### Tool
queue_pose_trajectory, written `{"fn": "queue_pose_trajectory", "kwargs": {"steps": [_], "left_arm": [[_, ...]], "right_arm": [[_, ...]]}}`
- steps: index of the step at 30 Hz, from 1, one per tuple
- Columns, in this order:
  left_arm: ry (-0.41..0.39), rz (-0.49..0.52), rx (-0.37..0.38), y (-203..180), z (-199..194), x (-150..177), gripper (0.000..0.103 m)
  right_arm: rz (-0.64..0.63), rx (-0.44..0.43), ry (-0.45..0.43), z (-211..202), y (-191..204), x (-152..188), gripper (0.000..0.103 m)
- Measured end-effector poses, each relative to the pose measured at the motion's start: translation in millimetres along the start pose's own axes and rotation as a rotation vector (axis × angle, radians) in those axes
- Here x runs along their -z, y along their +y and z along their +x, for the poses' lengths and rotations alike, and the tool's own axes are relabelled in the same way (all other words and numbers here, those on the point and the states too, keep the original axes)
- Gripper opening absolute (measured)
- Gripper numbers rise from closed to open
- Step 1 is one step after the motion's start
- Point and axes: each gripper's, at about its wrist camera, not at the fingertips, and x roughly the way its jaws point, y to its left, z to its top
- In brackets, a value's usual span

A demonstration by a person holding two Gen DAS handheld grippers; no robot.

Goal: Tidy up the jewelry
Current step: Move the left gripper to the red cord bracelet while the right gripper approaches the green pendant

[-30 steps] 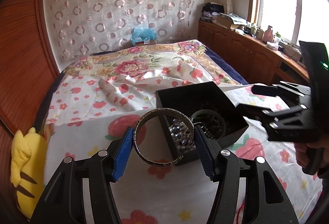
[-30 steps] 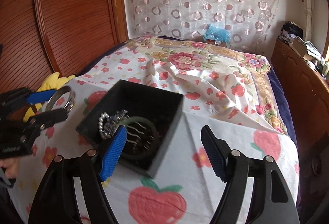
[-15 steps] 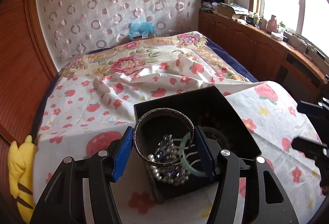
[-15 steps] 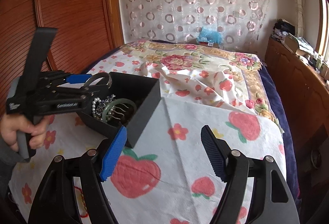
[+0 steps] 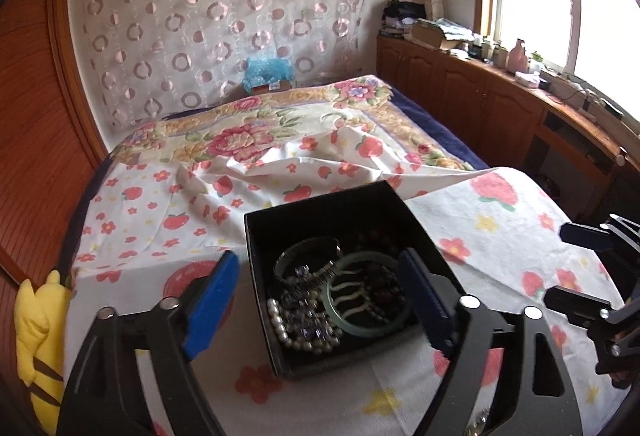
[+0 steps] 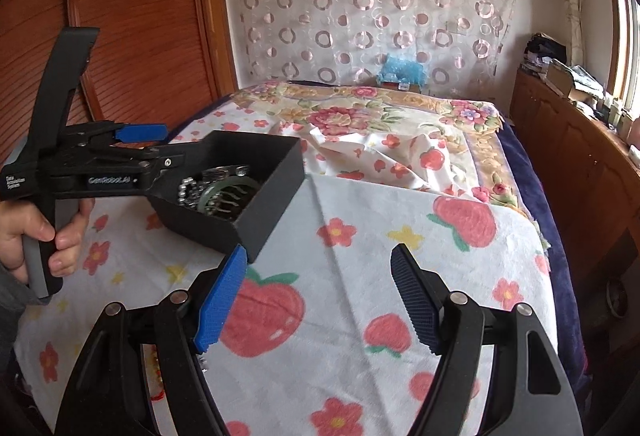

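A black open box (image 5: 280, 220) sits on the strawberry-print cloth. It holds a silver bangle (image 5: 306, 262), a green bangle (image 5: 366, 294), a pearl string (image 5: 294, 330) and dark beads. My left gripper (image 5: 320, 300) is open and empty, its blue pads on either side of the box's front part. In the right wrist view the left gripper (image 6: 160, 151) reaches over the box (image 6: 276, 179). My right gripper (image 6: 316, 300) is open and empty, above the cloth to the right of the box.
The cloth (image 6: 360, 244) covers a bed with a floral quilt (image 5: 260, 131). A yellow plush toy (image 5: 36, 336) lies at the left edge. Wooden cabinets (image 5: 480, 103) run along the right. A wooden headboard (image 6: 132, 15) stands at the left.
My left gripper opened and let go of the silver bangle, which now lies in the box. The right gripper drew back to the right of the box.
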Motion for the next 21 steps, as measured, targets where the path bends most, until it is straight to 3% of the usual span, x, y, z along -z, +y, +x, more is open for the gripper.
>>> {"fn": "queue_pose_trajectory", "kwargs": {"steps": [10, 21], "left_arm": [[0.040, 0.033, 0.059, -9.7, -29.4, 37.8, 0.082], [0.127, 0.064, 0.125, -18.7, -44.7, 94.9, 0.082]], "right_arm": [[-0.042, -0.029, 0.037, 10.7, 30.3, 19.2, 0.069], [-0.030, -0.055, 0.099, -1.6, 33.3, 46.8, 0.062]]}}
